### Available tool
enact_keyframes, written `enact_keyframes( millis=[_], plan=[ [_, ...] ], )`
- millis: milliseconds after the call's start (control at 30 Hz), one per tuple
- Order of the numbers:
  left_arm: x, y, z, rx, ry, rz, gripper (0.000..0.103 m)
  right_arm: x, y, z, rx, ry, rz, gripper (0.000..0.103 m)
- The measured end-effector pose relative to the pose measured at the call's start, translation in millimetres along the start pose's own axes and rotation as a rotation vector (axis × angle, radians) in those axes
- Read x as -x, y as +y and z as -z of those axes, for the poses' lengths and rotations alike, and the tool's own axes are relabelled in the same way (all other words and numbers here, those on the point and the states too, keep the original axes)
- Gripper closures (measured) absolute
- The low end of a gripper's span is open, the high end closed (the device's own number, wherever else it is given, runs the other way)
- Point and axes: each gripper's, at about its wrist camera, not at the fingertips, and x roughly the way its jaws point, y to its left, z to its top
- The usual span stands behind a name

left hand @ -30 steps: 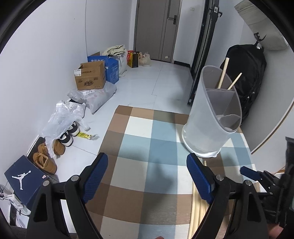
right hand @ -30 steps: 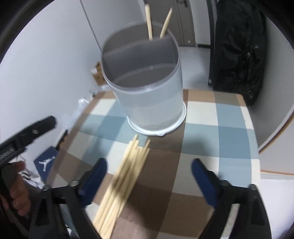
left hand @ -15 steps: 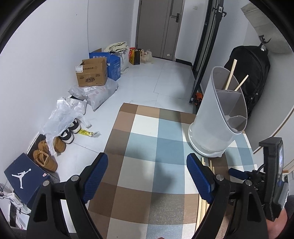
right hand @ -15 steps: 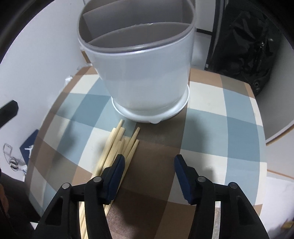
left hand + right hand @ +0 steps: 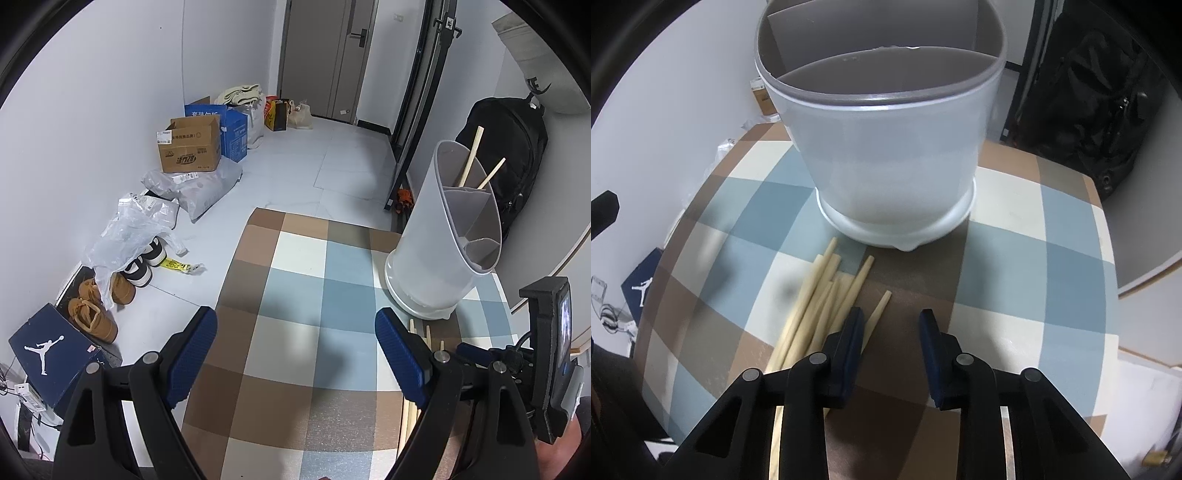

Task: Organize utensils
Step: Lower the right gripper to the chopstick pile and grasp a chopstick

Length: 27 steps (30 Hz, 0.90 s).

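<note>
- Our right gripper (image 5: 891,325) has dropped nearer the table; its fingers are closing around one loose chopstick (image 5: 878,309), not yet pinching it.
- Left gripper (image 5: 295,354) hangs wide open, empty.

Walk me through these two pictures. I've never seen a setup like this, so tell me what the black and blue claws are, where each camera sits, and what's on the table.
No robot here: a person holds two hand-held grippers, each with its own fisheye camera looking along its fingers. One view shows the left gripper, open and empty over a checked tablecloth. The other shows the right gripper, jaws closing beside a loose chopstick from a pile of chopsticks, nothing gripped yet. Behind stands a divided grey utensil holder, two chopsticks already inside.
</note>
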Motion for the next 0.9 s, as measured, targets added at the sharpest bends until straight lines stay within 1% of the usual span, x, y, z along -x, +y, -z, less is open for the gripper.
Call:
enact_keyframes(
  millis=[133, 233, 333, 400, 433, 567, 633, 733, 900],
  plan=[
    [-0.3, -0.9, 0.7, -0.006, 0.000, 0.003, 0.019, -2.0, 2.1, -2.1, 0.015, 0.022, 0.009, 0.074],
    [-0.8, -1.7, 1.2, -0.012, -0.001, -0.003, 0.019, 0.0, 4.5, -3.2, 0.043, 0.025, 0.040, 0.073],
    [-0.9, -1.1, 1.5, -0.018, -0.006, -0.011, 0.019, -1.5, 4.8, -6.7, 0.022, 0.017, 0.041, 0.073],
    [-2.7, -0.5, 2.0, -0.019, 0.000, -0.017, 0.019, -0.2, 1.3, -7.1, -0.006, 0.011, 0.038, 0.081],
    [-3.6, -0.8, 2.3, -0.023, 0.005, -0.013, 0.019, 0.6, -1.7, -6.8, -0.020, 0.007, 0.033, 0.096],
    [-8.9, -9.1, 5.4, -0.067, 0.033, -0.015, 0.019, 2.1, -17.3, -3.5, -0.115, -0.003, -0.047, 0.099],
    [-11.6, -16.9, 8.3, -0.093, 0.053, 0.010, 0.019, 9.0, -24.6, -0.5, -0.135, -0.030, -0.059, 0.100],
    [-18.1, -32.9, 14.3, -0.150, 0.085, 0.012, 0.019, 23.2, -37.0, 4.2, -0.178, -0.072, -0.089, 0.100],
    [-33.5, -50.2, 24.5, -0.182, 0.189, 0.053, 0.019, 47.4, -57.5, 7.4, -0.246, -0.135, -0.149, 0.100]
  ],
)
